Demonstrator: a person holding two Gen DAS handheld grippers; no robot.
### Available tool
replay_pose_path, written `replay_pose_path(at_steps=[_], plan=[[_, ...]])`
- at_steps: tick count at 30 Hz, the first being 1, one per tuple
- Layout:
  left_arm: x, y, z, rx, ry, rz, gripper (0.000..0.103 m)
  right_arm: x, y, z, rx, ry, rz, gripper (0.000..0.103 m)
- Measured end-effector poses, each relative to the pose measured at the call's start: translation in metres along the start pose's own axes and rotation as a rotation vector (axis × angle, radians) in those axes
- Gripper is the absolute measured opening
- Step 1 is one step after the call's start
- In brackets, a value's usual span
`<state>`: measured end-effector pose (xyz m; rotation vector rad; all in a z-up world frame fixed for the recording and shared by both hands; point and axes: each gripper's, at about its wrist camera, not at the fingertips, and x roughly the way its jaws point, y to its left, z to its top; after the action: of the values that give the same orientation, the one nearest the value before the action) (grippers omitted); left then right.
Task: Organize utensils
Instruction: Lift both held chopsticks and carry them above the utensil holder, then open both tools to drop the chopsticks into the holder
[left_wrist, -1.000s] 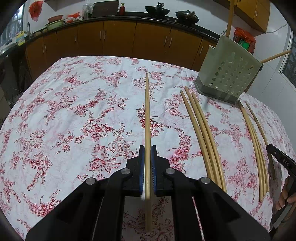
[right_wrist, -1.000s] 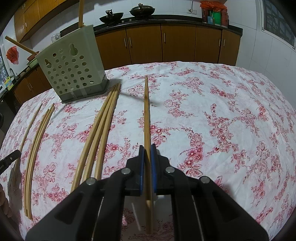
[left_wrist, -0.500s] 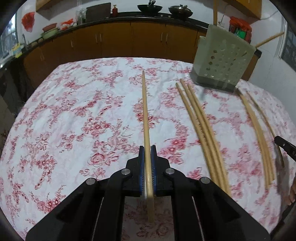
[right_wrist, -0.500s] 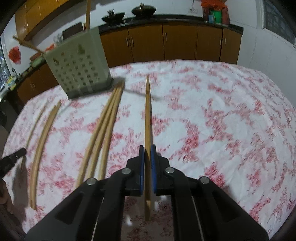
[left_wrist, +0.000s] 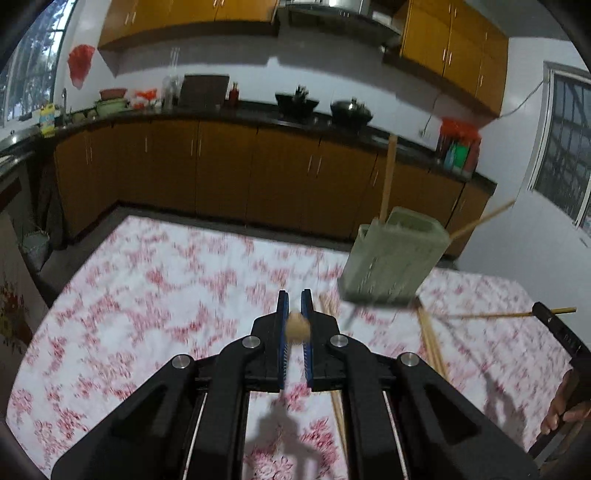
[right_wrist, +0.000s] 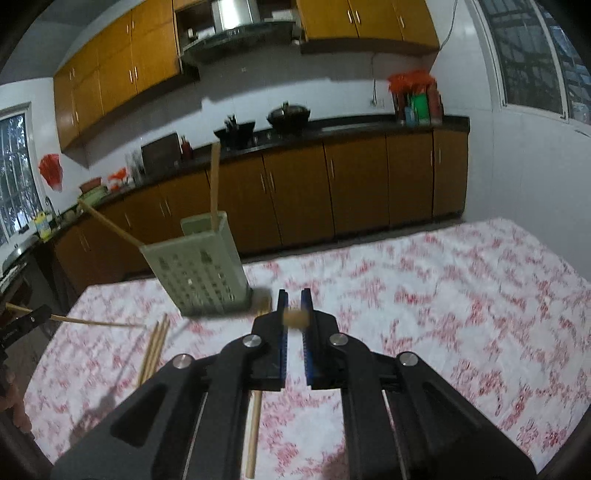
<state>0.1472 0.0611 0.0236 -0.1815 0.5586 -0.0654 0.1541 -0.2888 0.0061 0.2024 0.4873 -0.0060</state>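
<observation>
My left gripper (left_wrist: 294, 325) is shut on a wooden chopstick (left_wrist: 297, 329); I see it end-on, tilted up off the table. My right gripper (right_wrist: 294, 319) is shut on another chopstick (right_wrist: 295, 318), also end-on, its lower part (right_wrist: 253, 432) showing below the fingers. The green perforated utensil holder (left_wrist: 391, 260) stands ahead right in the left wrist view and ahead left in the right wrist view (right_wrist: 199, 273); two chopsticks (right_wrist: 214, 184) stick out of it. Loose chopsticks (right_wrist: 155, 347) lie on the floral tablecloth (left_wrist: 155, 295). The right gripper with its chopstick (left_wrist: 509, 315) shows at the right edge of the left wrist view.
Kitchen cabinets (left_wrist: 221, 173) and a dark counter with woks (left_wrist: 351, 109) run behind the table. The table's far edge (right_wrist: 369, 251) lies just past the holder. Both views are motion-blurred.
Both grippers have lifted their chopsticks off the table and tilted upward, so each stick now points at the camera. The views swung up from the tablecloth to the cabinets, and the holder is nearer.
</observation>
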Motion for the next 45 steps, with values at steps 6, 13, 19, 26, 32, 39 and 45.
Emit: replay_pose_path(at_steps=[6,13,19,26,32,39,45], plan=[[-0.004,-0.003,0.011,0.005,-0.036,-0.003,0.007,-0.006,0.004,0.010,-0.004,-0.034,0.015,0.008],[-0.023,-0.015,0.042,0.036,-0.099,-0.061,0.007,-0.032,0.014,0.049,0.015,-0.144,0.113,0.008],[-0.038,-0.038,0.069,0.054,-0.173,-0.142,0.007,-0.052,0.032,0.090,0.029,-0.265,0.207,0.008],[-0.038,-0.073,0.103,0.048,-0.344,-0.172,0.007,-0.048,0.058,0.127,0.036,-0.401,0.240,0.008],[-0.005,-0.086,0.118,0.034,-0.435,-0.141,0.007,-0.005,0.068,0.140,0.017,-0.409,0.190,0.008],[0.034,-0.089,0.103,0.034,-0.389,-0.136,0.007,0.045,0.071,0.133,0.015,-0.322,0.172,0.008],[0.048,-0.086,0.089,0.031,-0.328,-0.135,0.007,0.060,0.077,0.121,-0.003,-0.283,0.171,0.008]])
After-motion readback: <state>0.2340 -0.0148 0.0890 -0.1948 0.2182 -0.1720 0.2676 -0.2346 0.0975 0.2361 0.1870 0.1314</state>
